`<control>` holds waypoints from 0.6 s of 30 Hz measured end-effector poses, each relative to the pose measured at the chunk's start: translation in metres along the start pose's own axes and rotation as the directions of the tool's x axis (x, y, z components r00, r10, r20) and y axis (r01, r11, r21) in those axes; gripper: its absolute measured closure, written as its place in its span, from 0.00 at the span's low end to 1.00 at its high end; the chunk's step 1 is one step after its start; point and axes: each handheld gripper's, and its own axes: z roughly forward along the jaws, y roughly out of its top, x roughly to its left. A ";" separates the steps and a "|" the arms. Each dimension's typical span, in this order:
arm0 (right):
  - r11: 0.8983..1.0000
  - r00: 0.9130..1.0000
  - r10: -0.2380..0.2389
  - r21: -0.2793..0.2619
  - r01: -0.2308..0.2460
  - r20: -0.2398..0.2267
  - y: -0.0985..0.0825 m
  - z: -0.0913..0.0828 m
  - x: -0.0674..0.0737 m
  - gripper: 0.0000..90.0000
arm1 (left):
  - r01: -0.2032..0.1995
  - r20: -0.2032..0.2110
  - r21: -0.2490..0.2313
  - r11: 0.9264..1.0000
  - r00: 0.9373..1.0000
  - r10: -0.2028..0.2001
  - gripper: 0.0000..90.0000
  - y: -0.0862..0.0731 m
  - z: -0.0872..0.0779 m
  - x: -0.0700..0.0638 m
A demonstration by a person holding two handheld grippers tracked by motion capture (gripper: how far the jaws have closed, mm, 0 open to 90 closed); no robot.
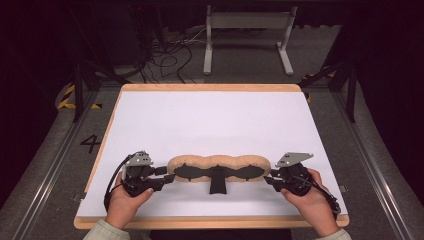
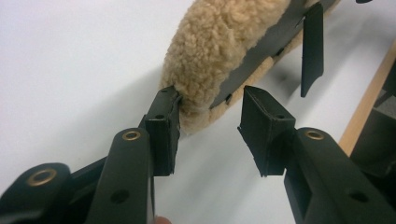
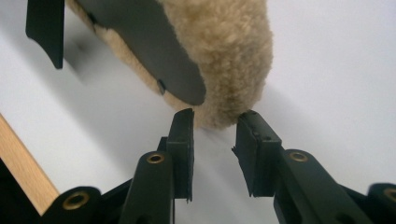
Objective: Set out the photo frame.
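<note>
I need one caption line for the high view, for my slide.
Two hand-held claws, left and right, open at opposite ends of a tan fleece pad with a black strap, on a white table.

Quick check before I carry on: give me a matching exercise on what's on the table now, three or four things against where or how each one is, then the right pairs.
Things:
1. left gripper
2. right gripper
3. fleece pad
4. black strap

Places or states:
A. lies lengthwise across the near part of the white table top
B. jaws apart at the pad's right end
C. sticks out from the pad's middle toward the person
D. jaws apart at the pad's left end, one pad at the fleece

Pairs: 1-D, 2-B, 3-A, 4-C
</note>
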 end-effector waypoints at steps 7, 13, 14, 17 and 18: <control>0.999 0.999 -0.010 0.040 0.012 -0.043 -0.001 -0.005 0.003 0.74 | -0.029 0.031 0.031 0.999 0.999 0.028 0.64 -0.006 -0.002 0.001; 0.998 0.998 -0.022 0.065 0.026 -0.064 -0.001 -0.008 0.004 0.72 | -0.027 0.039 0.053 0.998 0.999 0.025 0.65 -0.009 -0.002 0.008; 0.998 0.997 -0.016 0.067 0.021 -0.070 -0.002 -0.008 0.005 0.71 | -0.027 0.041 0.055 0.998 0.999 0.025 0.65 -0.010 -0.001 0.008; 0.997 0.997 -0.015 0.071 0.020 -0.076 -0.002 -0.009 0.004 0.70 | -0.039 0.038 0.085 0.996 0.999 0.036 0.65 -0.007 0.000 0.008; 0.997 0.997 -0.012 0.072 0.018 -0.075 -0.002 -0.009 0.004 0.70 | -0.038 0.043 0.098 0.995 0.999 0.034 0.65 -0.007 0.000 0.009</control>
